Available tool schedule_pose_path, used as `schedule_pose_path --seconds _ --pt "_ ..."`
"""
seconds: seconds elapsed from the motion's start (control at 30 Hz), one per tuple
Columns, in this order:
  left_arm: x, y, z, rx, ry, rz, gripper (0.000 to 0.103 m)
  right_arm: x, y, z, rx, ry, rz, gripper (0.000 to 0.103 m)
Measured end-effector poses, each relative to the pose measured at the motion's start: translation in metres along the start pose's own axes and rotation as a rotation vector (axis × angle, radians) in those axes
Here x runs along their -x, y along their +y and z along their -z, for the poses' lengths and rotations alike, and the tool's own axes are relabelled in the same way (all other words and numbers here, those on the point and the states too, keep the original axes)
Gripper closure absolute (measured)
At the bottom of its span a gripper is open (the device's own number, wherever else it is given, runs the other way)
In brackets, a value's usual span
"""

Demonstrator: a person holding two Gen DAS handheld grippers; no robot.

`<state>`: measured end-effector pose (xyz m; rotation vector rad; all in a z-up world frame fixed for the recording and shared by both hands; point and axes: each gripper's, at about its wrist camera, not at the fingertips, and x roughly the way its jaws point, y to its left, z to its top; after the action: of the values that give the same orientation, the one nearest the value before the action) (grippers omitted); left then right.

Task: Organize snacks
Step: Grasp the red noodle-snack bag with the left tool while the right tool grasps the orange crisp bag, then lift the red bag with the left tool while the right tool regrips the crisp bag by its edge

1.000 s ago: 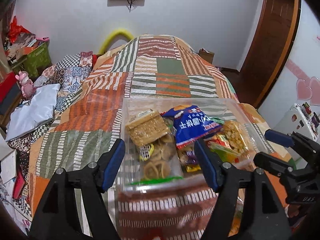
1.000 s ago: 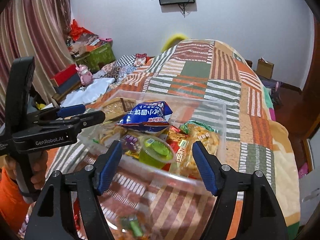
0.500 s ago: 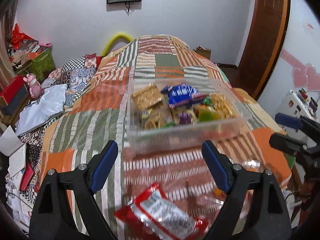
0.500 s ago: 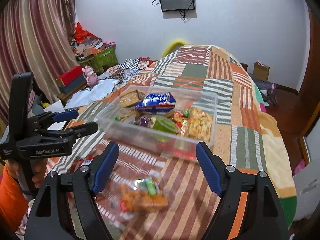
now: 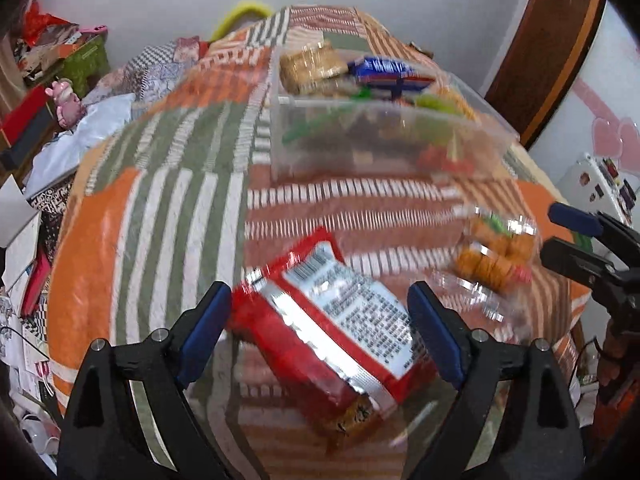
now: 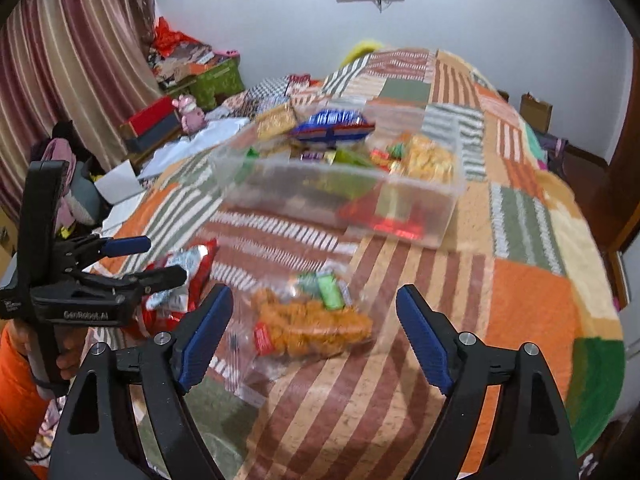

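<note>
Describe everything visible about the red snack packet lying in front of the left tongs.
The red snack packet is a glossy foil pouch with a silver back panel of small print facing up. It lies flat and slanted on the striped bedspread, outside the clear tub, between the opening left tongs, whose pads are not touching it.

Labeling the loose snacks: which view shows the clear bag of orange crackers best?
Right wrist. The clear bag of orange crackers lies near centre between the open right tongs, whole and only slightly blurred. Left wrist catches it small at the right edge, motion-smeared, beside the red packet.
</note>
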<state>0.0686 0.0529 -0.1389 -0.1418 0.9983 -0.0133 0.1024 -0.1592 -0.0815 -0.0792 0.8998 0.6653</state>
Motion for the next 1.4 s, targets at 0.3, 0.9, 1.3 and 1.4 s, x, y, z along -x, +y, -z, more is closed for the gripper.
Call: schedule_pose_path --seconds 0.3,0.9,1.3,1.4 --pt "-0.010 0.016 0.011 0.095 0.020 0.048 0.005 -0.030 0.004 0.010 0.023 0.081 -0.027 0.019" --pt "-0.024 0.005 0.003 0.104 0.033 0.112 0.005 -0.044 0.006 0.001 0.018 0.083 -0.007 0.018" --pt "-0.041 -0.015 -0.014 0.052 0.017 0.078 0.005 -0.047 0.003 0.004 0.052 0.099 -0.011 0.010" --pt "-0.045 -0.019 -0.015 0.033 0.005 0.060 0.013 -0.048 0.005 0.006 0.079 0.095 -0.006 0.010"
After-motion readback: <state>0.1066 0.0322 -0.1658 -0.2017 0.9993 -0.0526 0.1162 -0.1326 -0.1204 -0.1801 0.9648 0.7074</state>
